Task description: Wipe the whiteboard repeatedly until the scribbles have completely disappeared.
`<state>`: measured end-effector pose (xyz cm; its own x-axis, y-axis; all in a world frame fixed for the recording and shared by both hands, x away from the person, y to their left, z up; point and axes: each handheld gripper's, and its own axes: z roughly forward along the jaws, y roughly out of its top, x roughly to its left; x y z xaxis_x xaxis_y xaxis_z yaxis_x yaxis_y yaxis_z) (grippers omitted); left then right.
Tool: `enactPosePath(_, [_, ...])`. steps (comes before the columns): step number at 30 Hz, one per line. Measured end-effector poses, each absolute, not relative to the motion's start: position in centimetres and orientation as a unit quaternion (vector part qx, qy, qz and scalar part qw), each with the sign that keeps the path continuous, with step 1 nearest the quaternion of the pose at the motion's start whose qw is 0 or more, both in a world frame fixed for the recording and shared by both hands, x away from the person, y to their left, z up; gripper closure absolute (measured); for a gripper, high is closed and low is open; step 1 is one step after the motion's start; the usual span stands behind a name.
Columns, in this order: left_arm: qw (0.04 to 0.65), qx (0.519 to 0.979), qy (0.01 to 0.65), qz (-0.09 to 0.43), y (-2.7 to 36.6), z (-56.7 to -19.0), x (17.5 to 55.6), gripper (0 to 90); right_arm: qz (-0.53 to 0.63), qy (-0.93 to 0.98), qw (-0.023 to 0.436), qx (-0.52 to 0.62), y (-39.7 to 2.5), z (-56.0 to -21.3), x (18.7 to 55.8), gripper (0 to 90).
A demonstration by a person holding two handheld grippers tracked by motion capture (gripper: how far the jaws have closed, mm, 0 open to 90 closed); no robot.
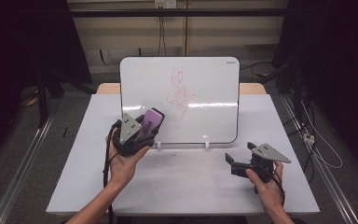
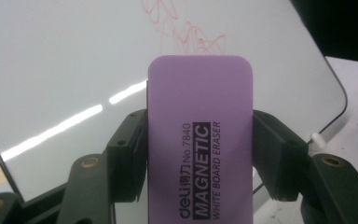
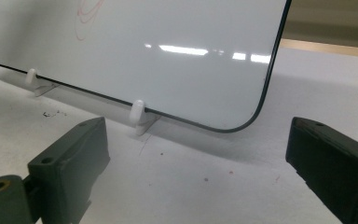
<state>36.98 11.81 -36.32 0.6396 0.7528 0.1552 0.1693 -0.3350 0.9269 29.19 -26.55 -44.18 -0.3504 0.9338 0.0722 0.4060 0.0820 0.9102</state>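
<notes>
Right gripper [image 1: 239,161] sits low at 5 o'clock on the bench [image 1: 182,186], fingers wide apart, nothing between them. In the right gripper view they aim at the whiteboard's [image 3: 168,46] lower corner and its white clip feet [image 3: 138,112]. It isn't bracing the board.

Left gripper [image 1: 140,135] at 9 o'clock from bench centre, fingers clamped on the purple eraser [image 2: 199,140]. Eraser stands upright, long axis up, held at its lower half; the top half sticks out past the fingers. It's up against or just in front of the board's lower left area; can't tell contact from the high view.

Red scribble [image 1: 179,95] sits up and right of the eraser, roughly 1 o'clock from it, near board centre.

Risks, as I read it:
1. Board only leans on 2 small clip feet. A hard push from the eraser could tip it back or skate it toward the far edge. Nothing holds it.
2. Grip is low on the eraser, so a sideways wipe puts leverage on the fingers. Eraser could twist or slip out.
3. Eraser face may not sit flat against the tilted board; an edge-only wipe would smear the red instead of clearing it.
4. Left gripper's body is near the board's bottom edge; reaching up could knock it.
5. Cable [image 1: 106,163] trails down by the left forearm and could snag.
</notes>
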Motion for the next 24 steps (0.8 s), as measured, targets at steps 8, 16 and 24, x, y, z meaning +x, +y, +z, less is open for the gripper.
enactPosePath(8, [0.49, 0.754, 0.31, 0.309, 12.5, -35.2, 38.2, 41.3, 0.46, 0.678, 0.29, 0.494, -26.9, -43.6, 29.4, 5.7])
enactPosePath(16, [0.493, 0.752, 0.317, 0.302, 11.9, -34.3, 39.9, 41.3, 0.461, 0.683, 0.285, 0.491, -27.2, -43.8, 28.8, 5.4])
enactPosePath(24, [0.502, 0.742, 0.32, 0.31, 10.8, -32.7, 41.6, 41.3, 0.459, 0.692, 0.284, 0.48, -26.7, -44.1, 28.6, 5.3])
